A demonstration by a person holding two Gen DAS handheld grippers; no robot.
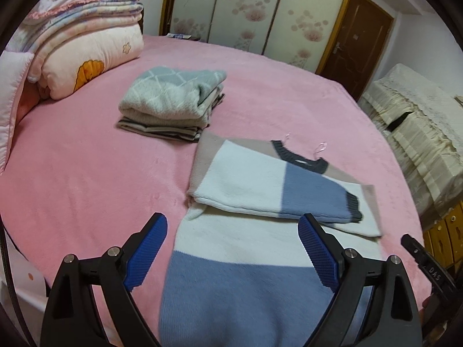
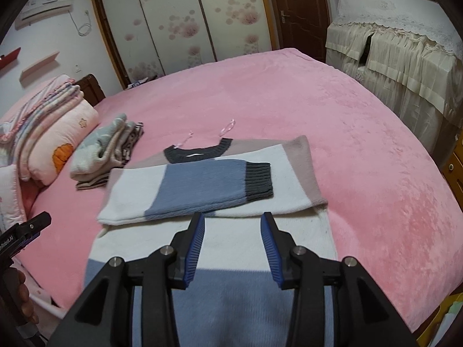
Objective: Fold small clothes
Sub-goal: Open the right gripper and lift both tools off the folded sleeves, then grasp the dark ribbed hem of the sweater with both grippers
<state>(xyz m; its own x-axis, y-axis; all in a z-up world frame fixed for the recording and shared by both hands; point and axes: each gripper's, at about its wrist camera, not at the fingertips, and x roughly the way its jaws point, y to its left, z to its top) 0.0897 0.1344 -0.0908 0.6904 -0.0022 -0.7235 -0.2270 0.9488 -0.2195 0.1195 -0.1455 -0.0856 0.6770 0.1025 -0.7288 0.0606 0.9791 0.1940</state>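
Sweater (image 2: 220,231) lies flat on the pink bed (image 2: 361,144), both sleeves (image 2: 202,185) folded across its chest! Left gripper (image 1: 233,225) and right gripper (image 2: 233,222) hover above it, jaws apart, nothing held. Folded clothes (image 1: 170,104) sit stacked beyond, near the pillows.

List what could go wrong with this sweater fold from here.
1. The blue-and-white knit sleeve lies loose across the colour-block knitted sweater; lifting the hem could make it slide off.
2. The left gripper and right gripper are both open, holding nothing, so a regrasp may catch only one layer.
3. The folded grey clothes stack sits close by and might get bumped.
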